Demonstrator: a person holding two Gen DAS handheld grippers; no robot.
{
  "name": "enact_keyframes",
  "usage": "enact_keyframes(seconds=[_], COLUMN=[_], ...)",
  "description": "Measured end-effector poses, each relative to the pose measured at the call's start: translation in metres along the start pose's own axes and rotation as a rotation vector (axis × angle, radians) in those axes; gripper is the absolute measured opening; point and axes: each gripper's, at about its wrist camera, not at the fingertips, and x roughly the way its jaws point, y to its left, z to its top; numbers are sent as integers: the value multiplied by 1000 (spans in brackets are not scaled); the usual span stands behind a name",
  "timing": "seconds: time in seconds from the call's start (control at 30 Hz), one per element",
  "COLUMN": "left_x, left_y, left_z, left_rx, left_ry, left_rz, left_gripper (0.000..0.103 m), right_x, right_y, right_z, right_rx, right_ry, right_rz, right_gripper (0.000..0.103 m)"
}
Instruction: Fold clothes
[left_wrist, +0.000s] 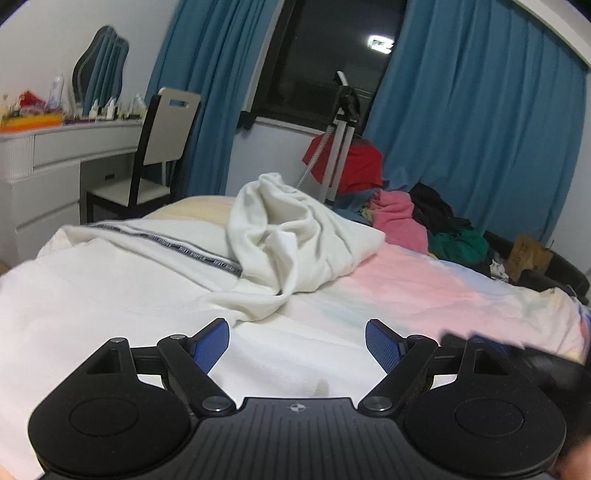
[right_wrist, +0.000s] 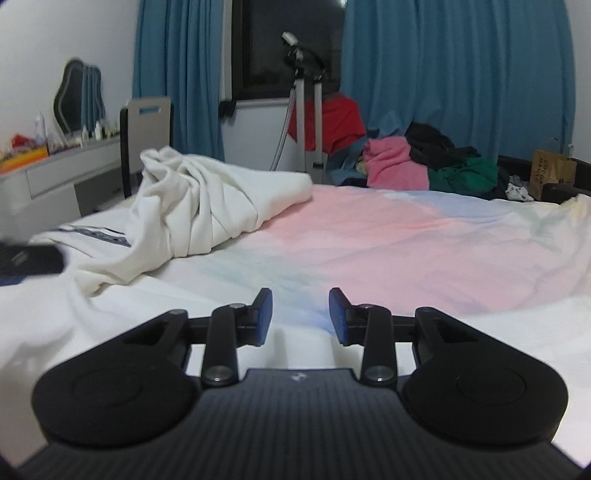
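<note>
Bedsheet (right_wrist: 388, 236): smooth cloth in washed pink, pale blue and white, lying flat over the bed; the right half is bare and open out to the far edge.
Curtains (left_wrist: 461, 122): blue, hanging in soft vertical folds on both sides of a dark window at the far wall.
White garment (left_wrist: 280, 236): thick soft knit on the left half of the bed, near part spread flat, far part heaped in deep rumpled folds; a dark printed band (left_wrist: 192, 251) runs across the flat part; a ribbed edge trails toward the near side.
Clothes pile (right_wrist: 424, 166): far right edge of the bed, pink, black and green pieces crumpled together, well apart from the white garment.
Tabletop (left_wrist: 74, 129): white dressing table at far left with drawers, small bottles and a wavy mirror; a pale chair (left_wrist: 162, 140) stands beside it.
Paper bag (right_wrist: 552, 173): brown, upright at the far right; contents cannot be told.
Left tongs (left_wrist: 297, 345): spread wide, blue ridged pads clear of everything, over the near flat cloth.
Right tongs (right_wrist: 301, 317): part-way apart, nothing between the pads, over bare sheet.
</note>
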Motion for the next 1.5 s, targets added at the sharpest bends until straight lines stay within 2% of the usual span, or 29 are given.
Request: enact_keyframes(seconds=[0.1, 0.2, 0.33, 0.47, 0.53, 0.6, 0.73, 0.9, 1.1, 1.17, 1.27, 1.37, 1.5], left_x=[12, 29, 55, 77, 84, 90, 92, 89, 86, 86, 89, 91, 94], left_y=[17, 28, 39, 47, 48, 46, 42, 39, 36, 35, 32, 28, 23], left_z=[3, 1, -4, -6, -8, -9, -12, -12, -10, -10, -10, -12, -15], left_rx=[-63, -102, -127, -159, -159, -147, -140, -126, -109, -102, -86, -65, -43], left_ry=[20, 43, 86, 108, 108, 106, 103, 100, 90, 88, 93, 96, 100], left_rz=[5, 31, 50, 58, 60, 63, 64, 68, 67, 69, 68, 70, 76], left_gripper=[83, 83, 83, 83, 83, 83, 83, 83, 83, 83, 83, 83, 83], right_x=[41, 90, 158, 201, 209, 213, 203, 167, 121, 109, 91, 70, 26], right_y=[25, 54, 87, 105, 109, 108, 95, 49, -23, -54, -92, -119, -153], right_z=[15, 29, 38, 52, 57, 61, 73, 100, 126, 127, 106, 73, 31], right_rx=[-65, -114, -194, -223, -224, -216, -216, -234, -395, -444, -484, -357, 24], right_ry=[4, 35, 59, 53, 45, 61, 24, -54, -112, -110, -72, 0, 37], right_rz=[11, 25, -45, -44, -42, -70, -176, -335, -550, -622, -652, -627, -545], right_gripper=[46, 46, 46, 45, 40, 20, 8, 7, 7, 8, 8, 12, 12])
